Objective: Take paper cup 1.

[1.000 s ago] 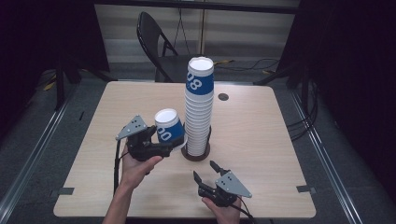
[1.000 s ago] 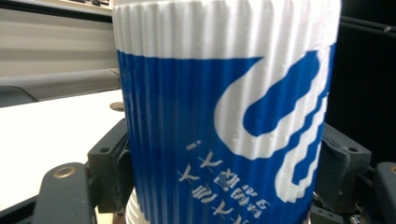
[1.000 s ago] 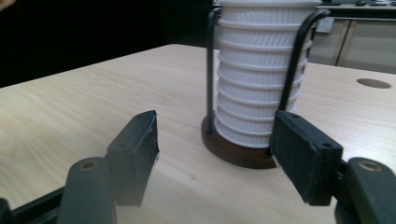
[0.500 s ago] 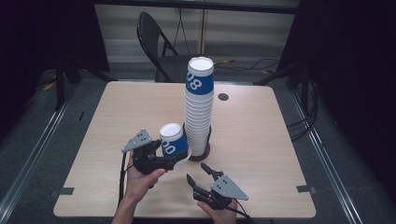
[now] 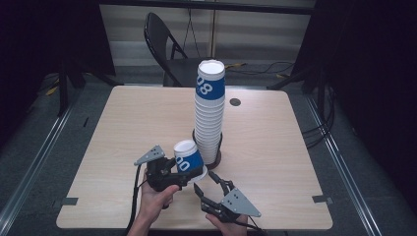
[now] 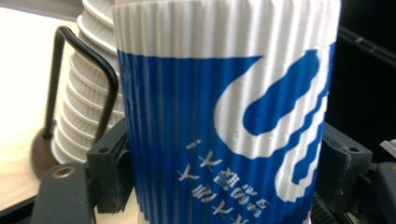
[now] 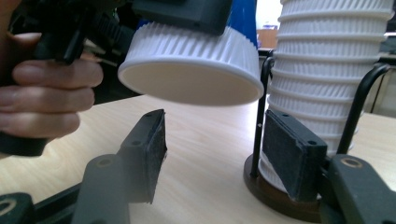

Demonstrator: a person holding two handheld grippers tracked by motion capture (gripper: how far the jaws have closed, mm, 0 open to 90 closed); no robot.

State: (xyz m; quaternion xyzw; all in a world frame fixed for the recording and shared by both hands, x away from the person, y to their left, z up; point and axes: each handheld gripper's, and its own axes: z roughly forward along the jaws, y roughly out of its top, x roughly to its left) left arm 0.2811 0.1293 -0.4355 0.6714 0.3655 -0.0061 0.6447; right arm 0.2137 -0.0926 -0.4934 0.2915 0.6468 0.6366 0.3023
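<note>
A blue and white ribbed paper cup [image 5: 189, 160] hangs upside down and tilted just above the table, and my left gripper [image 5: 183, 170] is shut on its sides. In the left gripper view the cup [image 6: 224, 116] sits between both pads [image 6: 109, 163]. My right gripper [image 5: 205, 181] lies low at the front, pointing up at the cup's open rim [image 7: 191, 84]. Its jaws have just been closing a little, but they stand apart with nothing between the pads [image 7: 154, 149]. Right behind stands a tall stack of the same cups [image 5: 210, 113].
The stack sits in a black wire holder on a round brown base [image 7: 280, 191], close to my right gripper's right jaw. The wooden table [image 5: 123, 123] has a small dark grommet [image 5: 235, 102] at the back. A folding chair [image 5: 164, 44] stands beyond the far edge.
My left gripper has come down and toward the front with the cup, ending just above the right gripper's jaws. The right hand has barely shifted.
</note>
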